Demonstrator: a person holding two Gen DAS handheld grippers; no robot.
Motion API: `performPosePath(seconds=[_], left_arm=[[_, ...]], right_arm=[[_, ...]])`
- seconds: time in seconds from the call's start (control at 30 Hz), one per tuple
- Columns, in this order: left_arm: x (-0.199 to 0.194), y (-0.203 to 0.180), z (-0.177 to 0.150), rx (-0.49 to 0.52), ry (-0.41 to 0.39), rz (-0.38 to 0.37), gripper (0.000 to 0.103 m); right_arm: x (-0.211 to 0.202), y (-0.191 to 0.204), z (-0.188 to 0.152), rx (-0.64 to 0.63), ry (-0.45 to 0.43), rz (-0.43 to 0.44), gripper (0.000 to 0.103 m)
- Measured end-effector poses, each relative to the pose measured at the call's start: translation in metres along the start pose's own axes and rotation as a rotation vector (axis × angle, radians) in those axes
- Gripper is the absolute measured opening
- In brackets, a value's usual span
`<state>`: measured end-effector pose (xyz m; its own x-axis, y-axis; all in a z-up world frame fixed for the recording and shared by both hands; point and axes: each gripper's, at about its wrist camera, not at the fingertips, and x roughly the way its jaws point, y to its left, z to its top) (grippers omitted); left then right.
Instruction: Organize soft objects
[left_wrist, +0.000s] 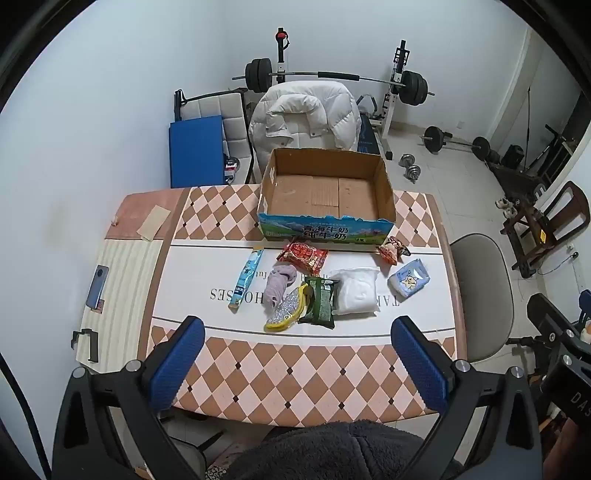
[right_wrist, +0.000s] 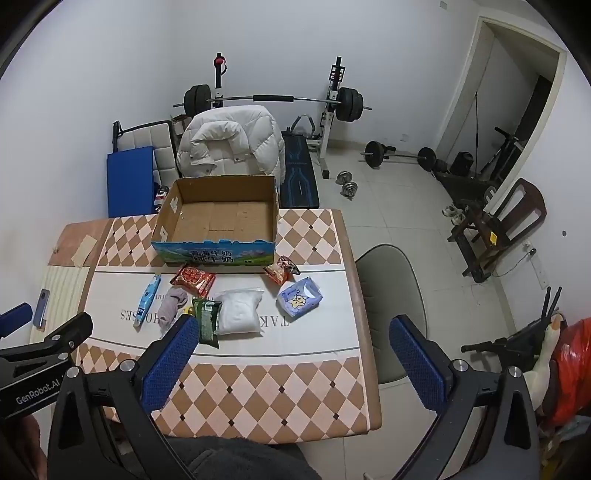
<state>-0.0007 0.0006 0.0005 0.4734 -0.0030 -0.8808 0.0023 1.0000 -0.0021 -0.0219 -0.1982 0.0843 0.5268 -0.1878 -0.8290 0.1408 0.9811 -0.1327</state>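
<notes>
An empty cardboard box (left_wrist: 325, 192) (right_wrist: 221, 218) stands at the table's far side. In front of it lie a long blue packet (left_wrist: 245, 280) (right_wrist: 147, 299), a red snack bag (left_wrist: 303, 254) (right_wrist: 194, 278), a lilac cloth (left_wrist: 279, 286) (right_wrist: 171, 306), a yellow sparkly pouch (left_wrist: 286, 312), a green packet (left_wrist: 319, 301) (right_wrist: 207, 319), a white soft bag (left_wrist: 356, 290) (right_wrist: 238, 310), a blue tissue pack (left_wrist: 409, 281) (right_wrist: 300, 300) and a small red-orange packet (left_wrist: 392, 251) (right_wrist: 281, 269). My left gripper (left_wrist: 297, 363) hovers open near the front edge. My right gripper (right_wrist: 291, 363) is open too, its left finger covering the pouch.
A checkered tablecloth (left_wrist: 295, 373) covers the table. A phone (left_wrist: 97, 286) lies on the left strip. A chair with a white jacket (left_wrist: 304, 118) stands behind the box, a grey chair (left_wrist: 484, 295) to the right. Weights and a bench fill the floor beyond.
</notes>
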Motion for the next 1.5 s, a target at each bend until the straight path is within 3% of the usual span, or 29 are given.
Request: performPosePath(seconds=[1.5], left_arm=[[-0.024,-0.001,0.005,0.009,-0.046,0.015,0.103]], right_arm=[[-0.014,0.002,-0.003,-0.019,-0.018,0.027,0.103]])
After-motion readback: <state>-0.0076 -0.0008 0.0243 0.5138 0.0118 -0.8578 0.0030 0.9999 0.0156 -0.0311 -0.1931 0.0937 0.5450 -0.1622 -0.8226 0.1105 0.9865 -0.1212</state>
